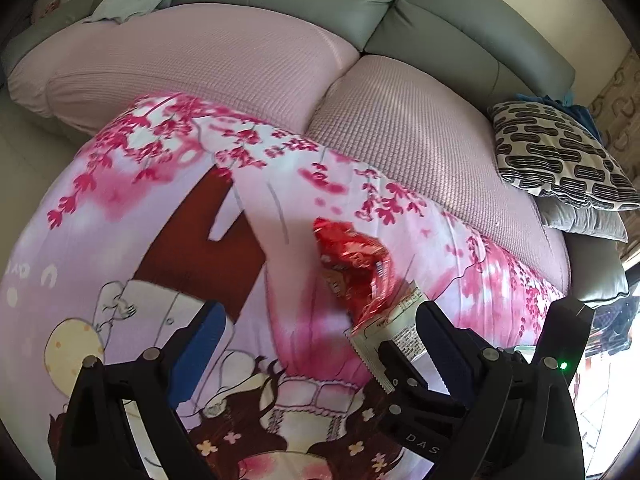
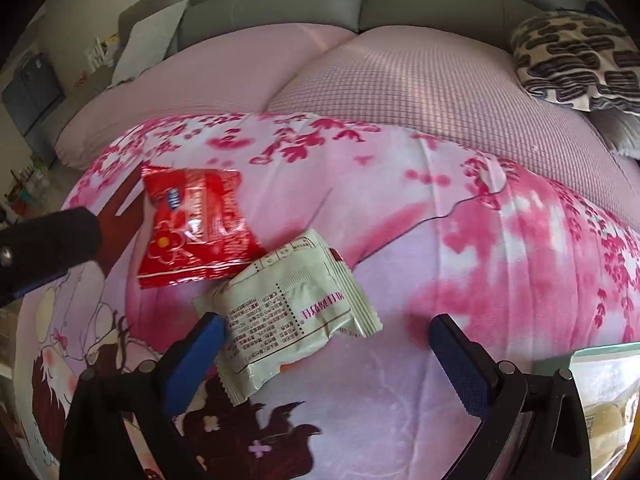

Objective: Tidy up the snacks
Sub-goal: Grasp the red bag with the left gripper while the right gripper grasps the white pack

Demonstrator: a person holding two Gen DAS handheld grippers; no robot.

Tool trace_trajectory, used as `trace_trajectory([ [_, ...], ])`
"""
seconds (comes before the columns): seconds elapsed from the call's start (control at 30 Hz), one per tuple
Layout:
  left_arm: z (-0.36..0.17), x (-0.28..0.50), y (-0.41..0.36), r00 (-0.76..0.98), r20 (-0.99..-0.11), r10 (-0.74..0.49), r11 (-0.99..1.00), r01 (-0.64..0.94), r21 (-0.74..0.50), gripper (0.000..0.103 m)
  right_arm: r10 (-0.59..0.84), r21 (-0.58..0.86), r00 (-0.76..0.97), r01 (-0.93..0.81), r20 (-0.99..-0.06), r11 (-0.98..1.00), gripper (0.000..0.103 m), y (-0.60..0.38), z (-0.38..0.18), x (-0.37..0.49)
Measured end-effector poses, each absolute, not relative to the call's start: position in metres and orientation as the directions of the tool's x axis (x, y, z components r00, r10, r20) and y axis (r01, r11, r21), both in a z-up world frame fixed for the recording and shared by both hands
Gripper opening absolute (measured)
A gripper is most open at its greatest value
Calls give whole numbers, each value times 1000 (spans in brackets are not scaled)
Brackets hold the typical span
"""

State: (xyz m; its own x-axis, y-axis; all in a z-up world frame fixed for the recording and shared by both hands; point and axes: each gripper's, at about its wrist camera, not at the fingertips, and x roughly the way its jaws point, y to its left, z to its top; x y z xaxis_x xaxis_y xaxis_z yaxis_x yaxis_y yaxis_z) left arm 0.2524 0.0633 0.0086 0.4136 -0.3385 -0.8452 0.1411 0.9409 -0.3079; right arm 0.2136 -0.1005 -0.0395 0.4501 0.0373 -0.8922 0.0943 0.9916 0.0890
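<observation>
- Grey sofa (image 2: 280, 4) behind, seat cushions under a pink textured cover (image 2: 420, 92); over the front of the seat, a pink blossom-print cartoon blanket (image 2: 460, 280).
- Black-and-white patterned cushion (image 1: 560, 152) at the right end of the seat, stacked on a grey cushion (image 1: 584, 220).
- Red snack packet (image 2: 196, 224) flat on the blanket, left of centre, well back from the blanket's front edge.
- Pale green snack packet (image 2: 288, 312) just in front of the red one, printed back facing up, its far corner overlapping the red packet's near right corner.
- Right gripper (image 2: 328, 332) low over the blanket, blue-padded jaws wide apart, clamped on nothing; left pad at the pale packet's near left corner, contact not clear; right pad clear of the packet, over bare blanket.
- Left gripper (image 1: 320, 324) also with jaws wide apart and nothing between them, hovering over the blanket's cartoon figure, to the left of both packets.
- Clear bag of pale snacks (image 2: 604, 408) at the lower right edge of the right wrist view, beside the right gripper's body; contents too blurred to name.
- Shelves and small items at far left, too small to tell.
</observation>
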Motion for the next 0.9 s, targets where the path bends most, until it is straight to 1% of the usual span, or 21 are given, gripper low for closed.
trace_trajectory([
  [0.13,3,261,44,397,-862,-316,948,165,-272,96,24,82,454,108,-891,991,103,-110,-38,216],
  [0.33,-13,275,32,358,-877,-321,947,147,-286,95,25,74,461,89,-887,993,103,-115,-36,226],
  [0.37,-15,278,31,354,-877,-325,946,145,-291,93,25,71,464,81,-885,994,103,-114,-35,228],
  [0.47,-19,283,29,344,-881,-325,945,137,-295,80,24,56,462,56,-886,997,103,-111,-35,233],
  [0.53,-22,285,27,337,-884,-323,946,132,-295,76,28,58,460,51,-887,997,103,-109,-36,235],
  [0.6,-25,286,26,330,-883,-333,943,122,-309,68,31,57,465,42,-885,997,99,-107,-36,236],
  [0.67,-30,288,28,323,-883,-340,940,105,-323,62,36,60,466,35,-884,998,94,-105,-36,236],
  [0.7,-31,289,30,326,-881,-343,939,90,-333,60,39,62,466,33,-884,998,93,-105,-36,236],
  [0.73,-32,289,33,328,-877,-352,935,79,-346,60,43,65,465,31,-884,997,90,-104,-36,238],
  [0.77,-33,289,35,330,-872,-361,931,68,-359,57,49,70,466,28,-884,997,85,-104,-36,238],
  [0.8,-33,289,37,333,-869,-365,928,63,-366,53,54,75,467,26,-883,997,82,-103,-35,238],
  [0.83,-33,289,38,336,-866,-369,926,59,-372,51,54,76,467,27,-883,997,77,-103,-35,238],
  [0.9,-33,289,40,340,-865,-369,926,55,-373,51,50,75,466,34,-883,997,75,-104,-35,238],
])
